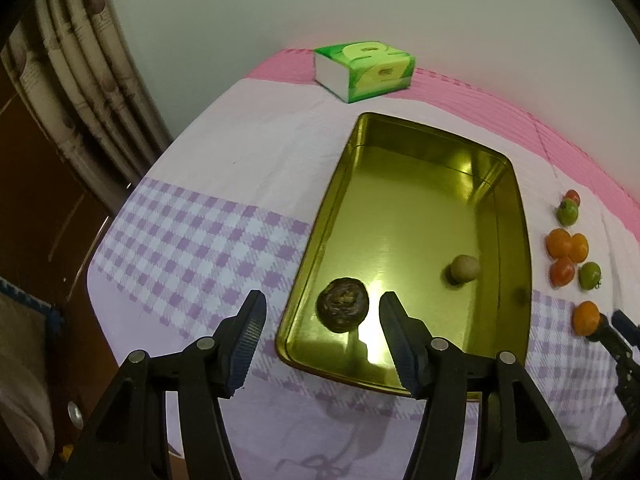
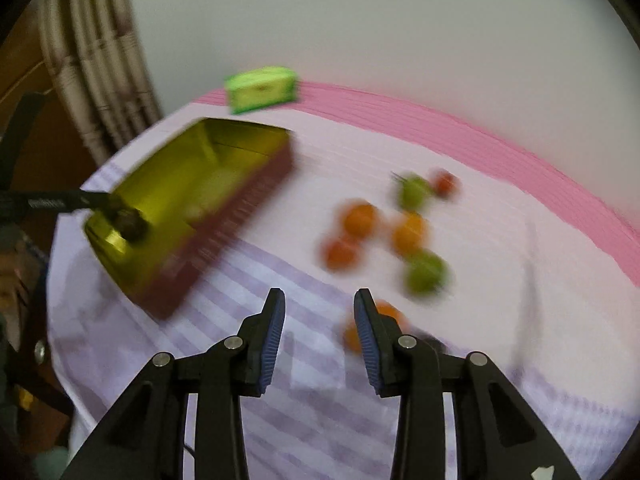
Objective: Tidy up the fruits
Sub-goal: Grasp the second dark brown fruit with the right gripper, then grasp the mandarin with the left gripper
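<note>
A gold metal tray [image 1: 516, 216] lies on the cloth and holds a dark brown wrinkled fruit [image 1: 343, 309] near its front left corner and a pale tan round fruit [image 1: 464, 268]. My left gripper [image 1: 320, 316] is open and empty, hovering just above the dark fruit. Orange, red and green fruits [image 1: 568, 246] lie in a loose group right of the tray. In the blurred right wrist view, my right gripper [image 2: 319, 312] is open and empty, with an orange fruit [image 2: 386, 314] just behind its right finger. The tray [image 2: 224, 216] is at the left there.
A green tissue box [image 1: 364, 70] stands at the far edge of the table by the wall. A curtain [image 1: 84, 80] hangs at the left. The checked cloth [image 1: 192, 240] covers the table, whose left edge drops off near the tray.
</note>
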Action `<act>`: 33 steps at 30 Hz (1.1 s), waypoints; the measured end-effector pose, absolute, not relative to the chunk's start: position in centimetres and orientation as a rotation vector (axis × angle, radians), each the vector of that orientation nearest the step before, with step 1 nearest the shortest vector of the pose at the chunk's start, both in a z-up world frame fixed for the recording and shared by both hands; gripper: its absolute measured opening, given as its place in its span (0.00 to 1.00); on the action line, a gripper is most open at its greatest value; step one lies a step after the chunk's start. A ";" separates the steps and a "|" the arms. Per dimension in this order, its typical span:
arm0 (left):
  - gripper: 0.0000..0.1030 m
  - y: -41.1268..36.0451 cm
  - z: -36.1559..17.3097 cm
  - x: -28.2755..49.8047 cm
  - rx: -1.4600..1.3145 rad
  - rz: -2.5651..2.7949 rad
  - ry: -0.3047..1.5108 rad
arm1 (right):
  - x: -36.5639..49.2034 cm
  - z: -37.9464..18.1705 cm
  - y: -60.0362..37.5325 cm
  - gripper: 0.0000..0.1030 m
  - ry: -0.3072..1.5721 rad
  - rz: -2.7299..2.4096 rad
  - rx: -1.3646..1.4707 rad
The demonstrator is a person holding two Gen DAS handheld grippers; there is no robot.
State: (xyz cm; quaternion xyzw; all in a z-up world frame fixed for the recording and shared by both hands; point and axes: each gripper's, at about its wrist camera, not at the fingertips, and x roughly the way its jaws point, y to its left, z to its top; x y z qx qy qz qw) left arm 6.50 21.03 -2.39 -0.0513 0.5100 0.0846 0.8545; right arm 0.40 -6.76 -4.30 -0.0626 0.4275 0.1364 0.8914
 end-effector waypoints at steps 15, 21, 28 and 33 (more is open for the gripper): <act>0.61 14.9 -2.5 6.1 0.013 0.047 1.081 | 0.7 -9.3 -12.2 0.44 0.949 0.203 -0.064; 0.62 10.2 -2.2 6.5 0.045 -0.046 1.086 | 1.7 -9.7 -12.2 0.44 0.935 0.210 -0.067; 0.63 4.1 -3.2 7.4 0.041 -0.172 1.116 | 1.7 -9.7 -12.4 0.35 0.912 0.215 -0.077; 0.68 1.0 -3.5 7.7 0.090 -0.169 1.088 | 2.7 -9.7 -16.1 0.35 0.881 0.094 -0.075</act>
